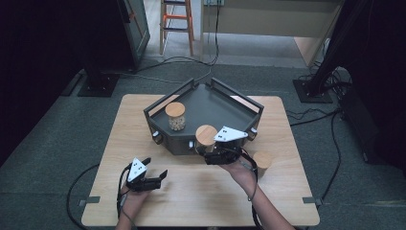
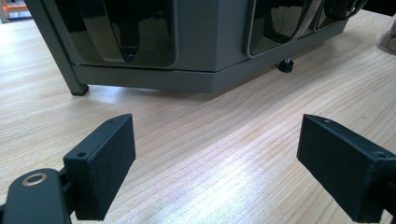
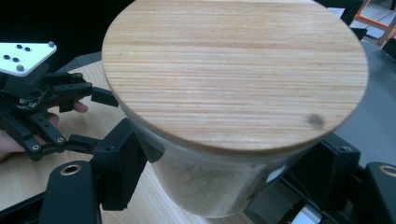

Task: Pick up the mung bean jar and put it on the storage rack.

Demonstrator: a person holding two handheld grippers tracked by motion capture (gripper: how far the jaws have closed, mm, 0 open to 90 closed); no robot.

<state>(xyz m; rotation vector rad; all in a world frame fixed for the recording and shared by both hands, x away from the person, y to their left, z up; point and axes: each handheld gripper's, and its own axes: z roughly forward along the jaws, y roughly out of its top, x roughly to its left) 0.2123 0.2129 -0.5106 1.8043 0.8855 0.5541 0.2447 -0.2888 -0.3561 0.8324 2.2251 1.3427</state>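
Wooden-lidded glass jar (image 3: 219,121) sits clamped between the right tongs (image 1: 210,154) at the near edge of the grey tray (image 1: 210,106), just above the surface (image 1: 201,191). The left tongs (image 1: 152,178) hover spread and empty at near left. A second jar (image 1: 175,116) stands in the tray, a third (image 1: 262,164) right of it.

Glass jar (image 3: 219,186) with round wooden lid (image 3: 233,70), upright, at the grey tray's (image 1: 210,108) six-o'clock edge; contents perhaps pale grains
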